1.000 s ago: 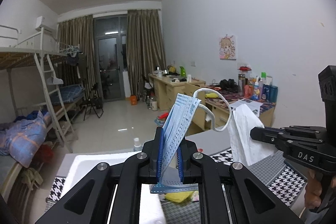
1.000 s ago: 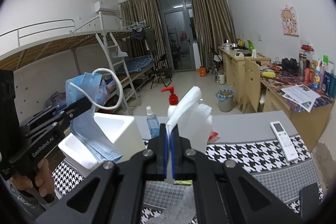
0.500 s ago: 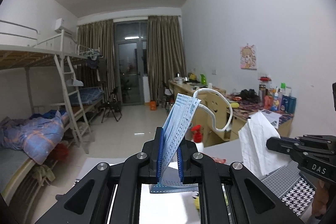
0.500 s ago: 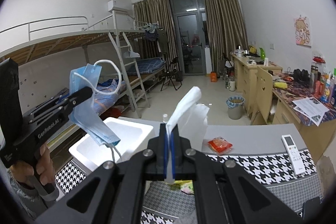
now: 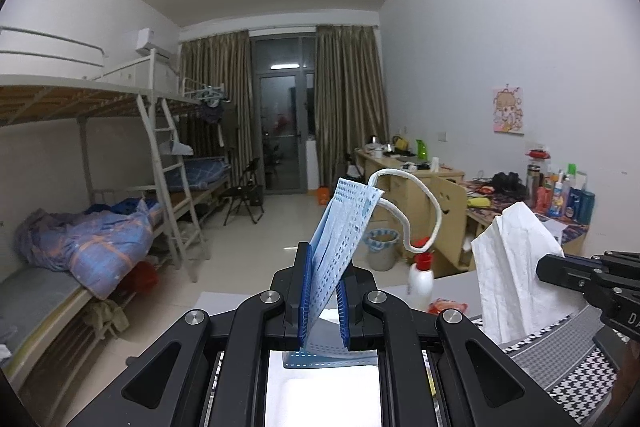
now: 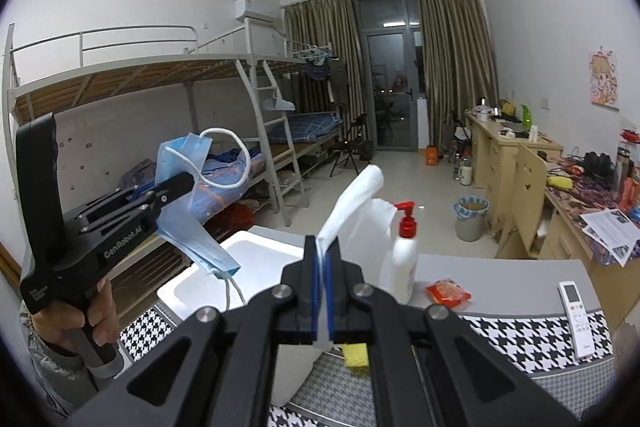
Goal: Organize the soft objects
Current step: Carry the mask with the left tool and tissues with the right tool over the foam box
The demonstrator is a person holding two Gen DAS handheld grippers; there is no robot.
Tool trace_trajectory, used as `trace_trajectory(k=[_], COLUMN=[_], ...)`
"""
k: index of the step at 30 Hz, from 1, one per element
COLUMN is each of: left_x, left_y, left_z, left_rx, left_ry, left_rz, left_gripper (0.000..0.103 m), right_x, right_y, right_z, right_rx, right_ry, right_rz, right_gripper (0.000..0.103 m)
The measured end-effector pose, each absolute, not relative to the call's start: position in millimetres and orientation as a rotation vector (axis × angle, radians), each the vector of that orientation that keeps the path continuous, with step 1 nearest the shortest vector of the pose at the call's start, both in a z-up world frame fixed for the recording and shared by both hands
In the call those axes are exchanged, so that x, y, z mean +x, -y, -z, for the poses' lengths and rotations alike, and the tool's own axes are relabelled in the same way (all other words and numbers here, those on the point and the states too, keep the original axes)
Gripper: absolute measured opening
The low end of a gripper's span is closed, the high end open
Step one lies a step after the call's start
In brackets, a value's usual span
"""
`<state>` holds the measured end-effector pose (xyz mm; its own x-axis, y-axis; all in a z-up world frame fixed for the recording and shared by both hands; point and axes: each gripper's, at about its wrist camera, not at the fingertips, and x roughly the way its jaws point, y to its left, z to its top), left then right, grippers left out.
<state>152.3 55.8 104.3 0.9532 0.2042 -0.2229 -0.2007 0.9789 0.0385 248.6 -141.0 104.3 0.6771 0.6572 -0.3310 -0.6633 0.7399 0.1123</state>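
Note:
My left gripper [image 5: 323, 289] is shut on a blue face mask [image 5: 340, 227] with white ear loops and holds it high above a white foam box [image 5: 320, 399]. In the right wrist view the left gripper [image 6: 176, 187] and the mask [image 6: 188, 211] hang over the box [image 6: 256, 263]. My right gripper [image 6: 323, 291] is shut on a white tissue [image 6: 352, 211], held up to the right of the mask. In the left wrist view the tissue [image 5: 516, 263] hangs from the right gripper [image 5: 548, 269].
The table has a houndstooth cloth [image 6: 520, 339]. On it stand a white pump bottle with a red top [image 6: 405, 259], a red snack packet [image 6: 448, 293], a white remote [image 6: 574, 311] and a yellow sponge [image 6: 356, 355]. Bunk beds [image 6: 160, 99] stand left, desks [image 6: 516, 163] right.
Both grippers have risen with the mask and the tissue; the table and box sit lower in both views. Both grips are unchanged.

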Motion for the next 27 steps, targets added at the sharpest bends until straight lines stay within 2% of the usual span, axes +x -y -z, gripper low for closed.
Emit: trace_trajectory(k=[17,27], left_x=[158.9,178.9], left_y=[-73.9,-89.3], left_z=[-93.8,-68.5], left_rx=[0.010,-0.008], left_ry=[-0.279,-0.362], left_rz=[-0.302,-0.292], left_gripper=[0.012,0.012], right_x=[251.7,252.2], right_y=[115.4,99.7], right_z=[-105.7,-104.8], right_rx=[-0.057,-0.075], right_ry=[-0.359,-0.357], right_rz=[-0.830,-0.846], right_gripper=[0.005,0.005])
